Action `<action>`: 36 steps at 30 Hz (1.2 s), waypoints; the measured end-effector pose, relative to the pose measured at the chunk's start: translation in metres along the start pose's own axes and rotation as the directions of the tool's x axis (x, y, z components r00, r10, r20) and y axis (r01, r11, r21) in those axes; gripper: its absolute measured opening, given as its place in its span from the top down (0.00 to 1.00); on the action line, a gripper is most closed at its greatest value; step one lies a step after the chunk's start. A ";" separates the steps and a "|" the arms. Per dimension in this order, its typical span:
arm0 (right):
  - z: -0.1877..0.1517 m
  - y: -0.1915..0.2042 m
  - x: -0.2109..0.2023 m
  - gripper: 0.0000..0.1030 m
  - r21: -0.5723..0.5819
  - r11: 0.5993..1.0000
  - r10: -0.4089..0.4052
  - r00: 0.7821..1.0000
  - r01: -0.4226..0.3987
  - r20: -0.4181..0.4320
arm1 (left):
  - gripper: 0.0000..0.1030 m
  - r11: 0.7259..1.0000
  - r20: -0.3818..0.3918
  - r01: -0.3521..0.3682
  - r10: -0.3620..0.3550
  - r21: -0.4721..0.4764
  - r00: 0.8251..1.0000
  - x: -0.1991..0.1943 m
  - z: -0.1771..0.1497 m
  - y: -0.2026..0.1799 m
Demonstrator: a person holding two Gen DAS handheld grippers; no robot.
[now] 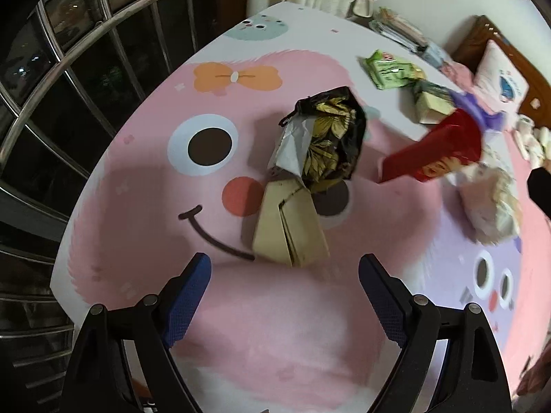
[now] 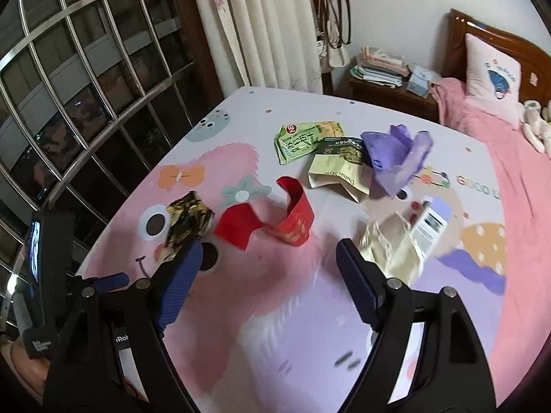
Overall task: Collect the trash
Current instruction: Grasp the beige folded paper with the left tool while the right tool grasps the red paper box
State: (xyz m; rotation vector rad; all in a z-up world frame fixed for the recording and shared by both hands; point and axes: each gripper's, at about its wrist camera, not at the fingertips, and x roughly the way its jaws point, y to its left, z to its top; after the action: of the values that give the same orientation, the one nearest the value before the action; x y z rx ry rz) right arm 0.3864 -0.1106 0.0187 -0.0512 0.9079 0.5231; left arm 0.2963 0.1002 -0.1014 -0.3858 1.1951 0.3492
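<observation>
Trash lies on a pink cartoon table cover (image 1: 275, 327). A black-and-gold crumpled wrapper on a tan folded carton (image 1: 303, 175) lies just ahead of my open, empty left gripper (image 1: 284, 275); it also shows in the right wrist view (image 2: 186, 223). A red wrapper (image 2: 275, 220) lies ahead of my open, empty right gripper (image 2: 268, 254). A pale crumpled wrapper (image 2: 403, 241) lies beside the right finger. A green packet (image 2: 303, 141), a cream pouch (image 2: 341, 168) and a purple bag (image 2: 396, 158) lie farther back.
A barred window (image 2: 86, 86) runs along the left. Curtains (image 2: 261, 24) hang behind the table. A nightstand with books (image 2: 382, 75) and a bed with a pink blanket (image 2: 499, 130) are at the right. The left gripper's body (image 2: 48, 275) is at the lower left.
</observation>
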 end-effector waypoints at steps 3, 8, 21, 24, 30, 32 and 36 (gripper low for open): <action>0.003 -0.012 0.017 0.24 -0.003 1.000 0.022 1.000 -0.022 -0.003 | 0.14 0.998 -0.002 -0.050 0.050 -0.025 0.999 0.016 0.005 -0.004; 0.007 -0.024 0.036 0.24 0.001 0.998 0.060 0.998 -0.060 -0.010 | 0.23 0.993 -0.016 -0.096 0.096 -0.061 0.995 0.036 0.009 -0.006; 0.015 0.011 0.055 0.22 -0.104 0.993 0.057 0.998 -0.056 0.006 | 0.55 0.993 0.032 -0.103 0.104 -0.055 0.994 0.037 0.011 -0.003; 0.017 0.017 0.065 0.22 -0.119 0.993 0.000 1.000 0.000 0.003 | 0.55 0.994 0.042 -0.072 0.075 -0.077 0.996 0.032 0.008 0.007; 0.018 0.020 0.095 0.21 -0.140 0.989 -0.052 0.998 0.047 -0.029 | 0.56 0.998 0.088 -0.033 0.037 -0.047 0.995 0.014 0.004 0.014; 0.016 0.020 0.106 0.21 -0.146 0.988 -0.068 0.996 0.060 -0.052 | 0.56 0.999 0.099 -0.009 0.014 -0.053 0.995 0.007 0.003 0.017; 0.011 0.018 0.117 0.40 -0.151 0.987 -0.070 0.995 0.058 -0.076 | 0.56 0.998 0.128 0.043 -0.037 -0.046 0.991 -0.006 0.000 0.023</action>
State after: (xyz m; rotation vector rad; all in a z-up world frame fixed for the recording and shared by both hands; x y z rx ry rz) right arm 0.4443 -0.0440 -0.0604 -0.2380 0.9420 0.5308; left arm 0.2840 0.1203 -0.0977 -0.4231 1.0540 0.3636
